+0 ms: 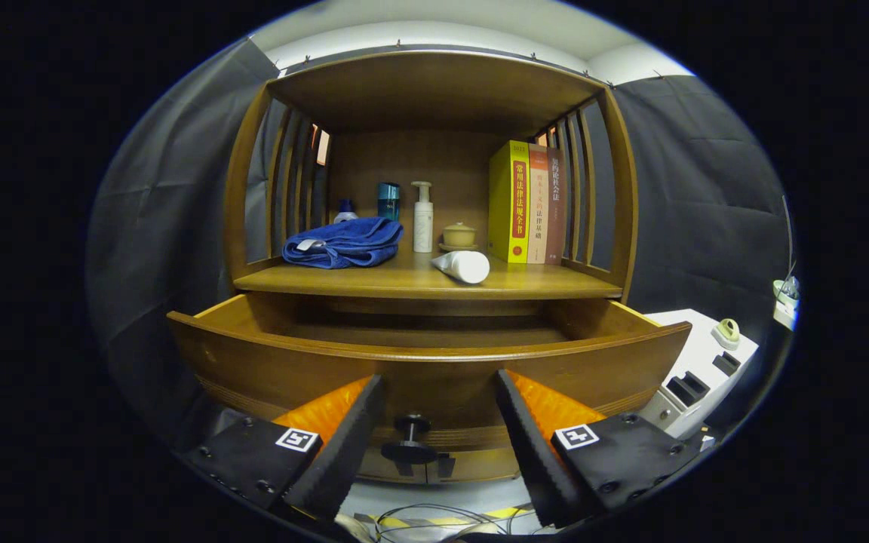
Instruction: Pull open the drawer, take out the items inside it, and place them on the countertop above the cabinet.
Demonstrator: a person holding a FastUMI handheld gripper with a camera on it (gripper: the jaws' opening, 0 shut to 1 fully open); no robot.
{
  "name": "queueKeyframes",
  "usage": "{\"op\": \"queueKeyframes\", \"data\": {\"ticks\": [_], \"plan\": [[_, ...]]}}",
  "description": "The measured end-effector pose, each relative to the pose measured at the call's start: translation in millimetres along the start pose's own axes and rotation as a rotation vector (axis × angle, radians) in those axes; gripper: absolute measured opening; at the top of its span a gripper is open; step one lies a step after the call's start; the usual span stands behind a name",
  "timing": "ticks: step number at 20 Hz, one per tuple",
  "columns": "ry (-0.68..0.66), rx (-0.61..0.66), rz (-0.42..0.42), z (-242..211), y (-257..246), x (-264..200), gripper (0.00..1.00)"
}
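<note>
Drawer pulled open, long axis left–right | white tube on desk, cap pointing near-right | claw spread, flanking knob

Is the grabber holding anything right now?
No, nothing. The gripper has its jaws open, with the drawer knob sitting between them, untouched on both sides.

The drawer stands pulled out, but its front panel hides the floor inside, so any contents cannot be told. A small bottle at centre left sits half hidden behind the blue towel. The gripper, jaws apart, is cut off at the bottom edge.
</note>
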State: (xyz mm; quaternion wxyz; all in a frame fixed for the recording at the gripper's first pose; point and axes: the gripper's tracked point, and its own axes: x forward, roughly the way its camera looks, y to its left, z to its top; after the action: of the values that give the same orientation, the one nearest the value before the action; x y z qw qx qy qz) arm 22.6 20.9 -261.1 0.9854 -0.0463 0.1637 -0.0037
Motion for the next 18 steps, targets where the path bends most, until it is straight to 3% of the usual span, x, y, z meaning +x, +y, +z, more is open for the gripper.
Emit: {"op": "queueKeyframes", "data": {"ticks": [18], "plan": [[-0.012, -0.005, 0.003, 22, 2, 106, 0.98]]}}
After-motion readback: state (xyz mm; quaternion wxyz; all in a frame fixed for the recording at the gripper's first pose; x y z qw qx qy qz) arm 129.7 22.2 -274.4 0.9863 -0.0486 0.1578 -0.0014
